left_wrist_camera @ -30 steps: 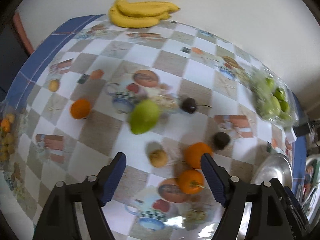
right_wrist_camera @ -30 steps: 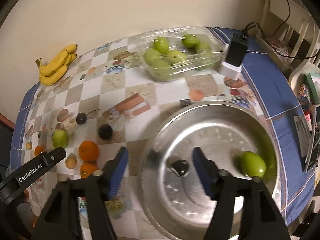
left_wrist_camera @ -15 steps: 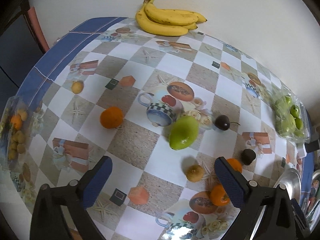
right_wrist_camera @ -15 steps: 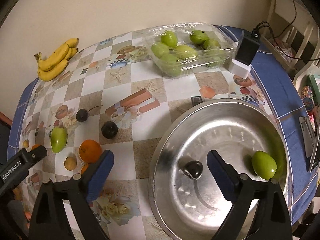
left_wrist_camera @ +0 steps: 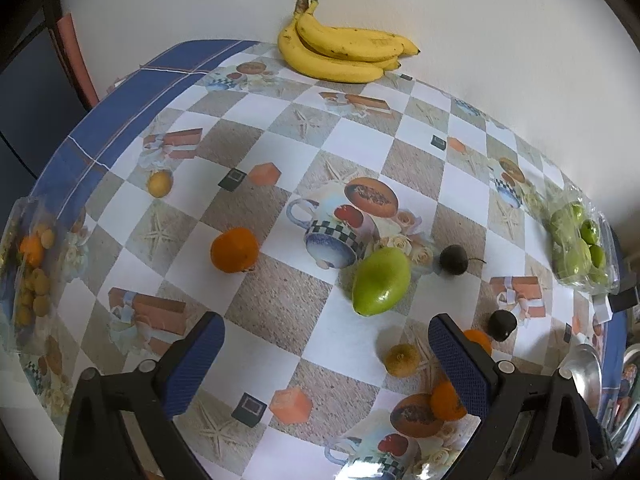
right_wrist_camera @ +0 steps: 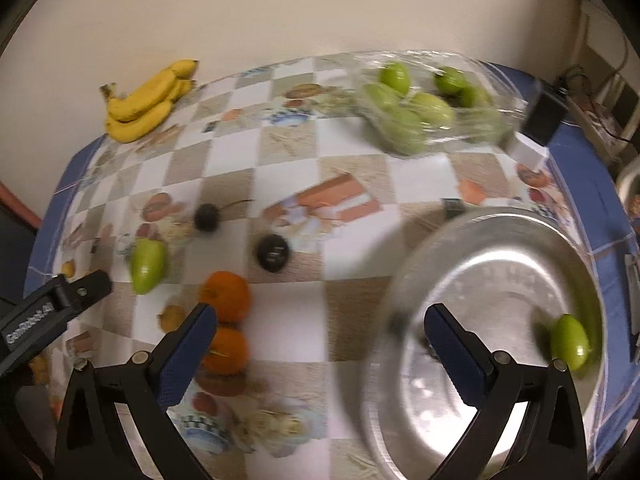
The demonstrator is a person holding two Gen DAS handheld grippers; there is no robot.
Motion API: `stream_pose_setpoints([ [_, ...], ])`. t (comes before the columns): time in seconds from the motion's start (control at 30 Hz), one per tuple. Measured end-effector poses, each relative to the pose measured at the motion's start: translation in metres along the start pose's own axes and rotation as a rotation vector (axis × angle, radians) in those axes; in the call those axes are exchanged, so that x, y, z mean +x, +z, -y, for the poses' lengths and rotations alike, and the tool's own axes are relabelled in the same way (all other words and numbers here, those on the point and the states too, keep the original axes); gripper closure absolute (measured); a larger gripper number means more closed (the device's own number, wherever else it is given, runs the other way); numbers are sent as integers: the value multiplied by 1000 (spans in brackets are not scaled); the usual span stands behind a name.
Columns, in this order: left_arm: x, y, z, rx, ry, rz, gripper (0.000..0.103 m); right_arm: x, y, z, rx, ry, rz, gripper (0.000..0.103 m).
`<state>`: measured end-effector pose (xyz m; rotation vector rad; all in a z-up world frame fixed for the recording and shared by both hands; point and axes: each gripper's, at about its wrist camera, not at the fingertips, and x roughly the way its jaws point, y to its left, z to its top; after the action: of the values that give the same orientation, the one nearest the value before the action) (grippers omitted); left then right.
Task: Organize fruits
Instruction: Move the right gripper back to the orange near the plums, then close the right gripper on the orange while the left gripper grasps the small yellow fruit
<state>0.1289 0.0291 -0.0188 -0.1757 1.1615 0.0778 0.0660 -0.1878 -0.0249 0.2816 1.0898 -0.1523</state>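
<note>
Loose fruit lies on the patterned tablecloth. In the left wrist view a green fruit (left_wrist_camera: pixel 381 281) lies ahead of my open, empty left gripper (left_wrist_camera: pixel 326 356), with an orange (left_wrist_camera: pixel 234 249) to its left, a dark fruit (left_wrist_camera: pixel 453 259) and another (left_wrist_camera: pixel 502 324) to its right, and a small brown fruit (left_wrist_camera: pixel 401 359) near the right finger. In the right wrist view my right gripper (right_wrist_camera: pixel 320 340) is open and empty above the table, between two oranges (right_wrist_camera: pixel 226 296) and the steel tray (right_wrist_camera: pixel 496 240). The tray holds a green fruit (right_wrist_camera: pixel 569 341).
A bunch of bananas (left_wrist_camera: pixel 340 52) lies by the wall. A plastic pack of green fruits (right_wrist_camera: pixel 424 104) sits at the back right beside a black and white adapter (right_wrist_camera: pixel 536 128). A clear box of small fruits (left_wrist_camera: pixel 28 272) is at the table's left edge.
Both grippers have opened wider. The left view has shifted so the green fruit sits closer ahead. The right gripper has moved left, away from over the tray; its view is blurred.
</note>
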Motion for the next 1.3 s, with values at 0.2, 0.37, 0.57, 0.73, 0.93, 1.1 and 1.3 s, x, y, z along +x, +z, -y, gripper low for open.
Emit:
stream_pose_setpoints([
  [0.2,1,3,-6,-7,-4,16,0,7,-1,-25,-32,94,-7,0],
  [0.37,14,2,-8,-5,10,-32,0,20,-7,-41,-79,93,-33,0],
  [0.57,35,-2,-8,4,18,-101,0,42,-15,-47,-97,73,-95,0],
  [0.73,45,-4,-1,27,-8,-142,0,49,-20,-50,-129,51,-106,3],
  [0.93,47,-7,7,40,-72,-164,4,48,-23,-55,-157,61,-107,30],
  [1.1,48,-7,12,41,-124,-178,17,47,-22,-56,-154,80,-112,51],
  [1.3,52,-10,23,41,-182,-205,28,37,-20,-58,-163,96,-88,68],
])
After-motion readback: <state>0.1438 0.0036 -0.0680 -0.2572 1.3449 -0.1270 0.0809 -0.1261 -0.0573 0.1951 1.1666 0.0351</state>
